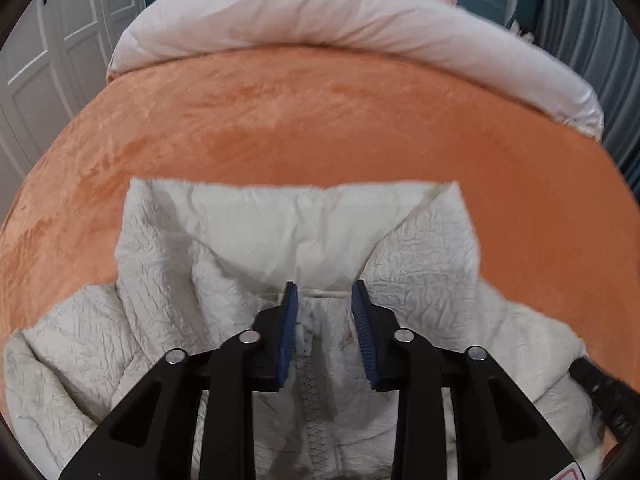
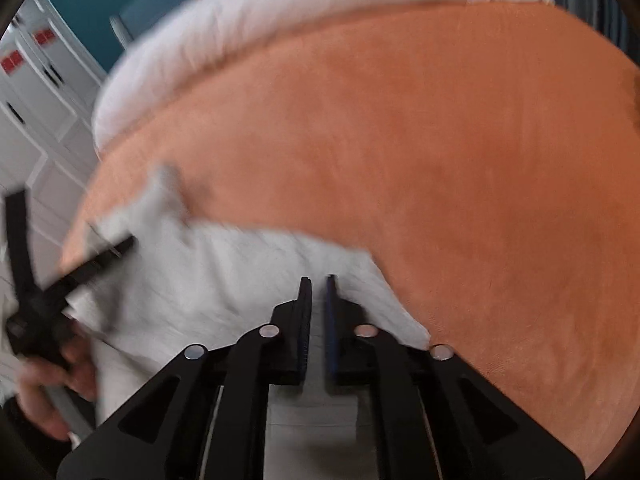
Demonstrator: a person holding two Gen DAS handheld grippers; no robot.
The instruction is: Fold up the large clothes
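Orange plush bedding covers the bed [image 1: 320,128], with a rolled white duvet [image 1: 328,16] along its far edge and white cupboard doors [image 1: 36,64] beyond the bed's left side.

On the near part of the bed lies a white crinkled jacket [image 1: 424,256], front side up, its hood spread flat toward the duvet and its zipper [image 1: 310,392] running down the middle toward the camera.

The left gripper [image 1: 325,294] hangs right over the jacket's collar, at the top of the zipper. Its jaws stand a little apart with the collar fabric between the blue pads; whether the pads press on the cloth cannot be told.

The right gripper [image 2: 319,284] sits over the jacket's [image 2: 224,280] edge nearest the bare orange bedding. Its jaws are pressed nearly together, with a strip of white fabric showing in the narrow gap between them; the view is blurred, so a grip on the cloth is not certain.

From the right wrist view, a hand [image 2: 52,392] holding the left gripper [image 2: 72,264] shows at the jacket's far-left side.
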